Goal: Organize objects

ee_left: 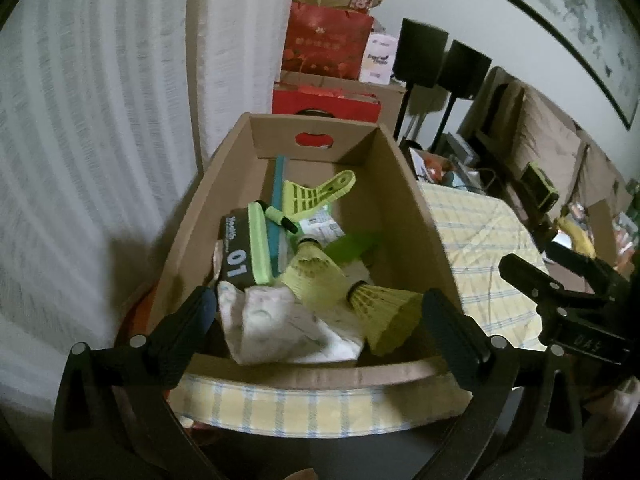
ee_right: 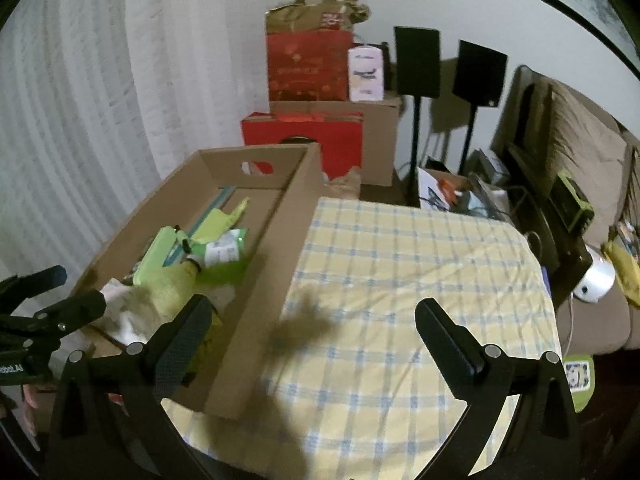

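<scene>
Our left gripper (ee_left: 316,320) and right gripper (ee_right: 314,328) are both matte black, with chunky angled arms, ribbed rubbery pads (ee_left: 182,340) and round silver screw heads at the joints. We can spot white lettering on each body, too blurry to read.
</scene>
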Available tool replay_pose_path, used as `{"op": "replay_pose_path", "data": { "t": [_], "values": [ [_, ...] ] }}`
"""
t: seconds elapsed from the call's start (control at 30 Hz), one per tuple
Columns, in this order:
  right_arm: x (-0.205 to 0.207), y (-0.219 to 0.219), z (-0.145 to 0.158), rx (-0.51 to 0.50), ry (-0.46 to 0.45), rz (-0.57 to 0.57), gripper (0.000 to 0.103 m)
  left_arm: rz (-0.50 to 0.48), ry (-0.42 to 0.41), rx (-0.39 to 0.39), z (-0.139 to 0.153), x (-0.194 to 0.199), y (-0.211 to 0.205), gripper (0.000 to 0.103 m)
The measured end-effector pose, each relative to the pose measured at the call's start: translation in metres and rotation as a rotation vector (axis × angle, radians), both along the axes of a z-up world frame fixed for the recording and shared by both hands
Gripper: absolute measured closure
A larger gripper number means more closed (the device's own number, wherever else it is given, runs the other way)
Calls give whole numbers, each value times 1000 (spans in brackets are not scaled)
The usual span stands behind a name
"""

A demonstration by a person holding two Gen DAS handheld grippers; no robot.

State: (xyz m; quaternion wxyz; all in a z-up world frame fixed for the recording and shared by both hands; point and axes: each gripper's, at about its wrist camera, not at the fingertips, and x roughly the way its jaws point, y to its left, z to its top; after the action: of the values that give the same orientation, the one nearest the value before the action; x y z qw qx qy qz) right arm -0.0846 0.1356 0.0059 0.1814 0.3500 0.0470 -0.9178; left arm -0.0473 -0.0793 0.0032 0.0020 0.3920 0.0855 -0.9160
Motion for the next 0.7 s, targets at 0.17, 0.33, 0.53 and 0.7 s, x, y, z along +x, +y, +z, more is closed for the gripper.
{"op": "replay_pose_path", "data": {
  "t": [0.17, 0.33, 0.53, 0.7],
  "values": [
    [14, 18, -1, 7, 11, -43, 1, 1, 0, -3, -2, 11, 15, 0],
    [32, 33, 0, 12, 11, -74, 1, 2, 7, -4, -4, 21, 29, 0],
    [52, 49, 1, 0, 17, -104, 1, 4, 7, -17, -4, 35, 44, 0],
    [66, 62, 4, -17, 25, -116, 1, 8, 20, -39, 0, 51, 52, 0]
  ]
}}
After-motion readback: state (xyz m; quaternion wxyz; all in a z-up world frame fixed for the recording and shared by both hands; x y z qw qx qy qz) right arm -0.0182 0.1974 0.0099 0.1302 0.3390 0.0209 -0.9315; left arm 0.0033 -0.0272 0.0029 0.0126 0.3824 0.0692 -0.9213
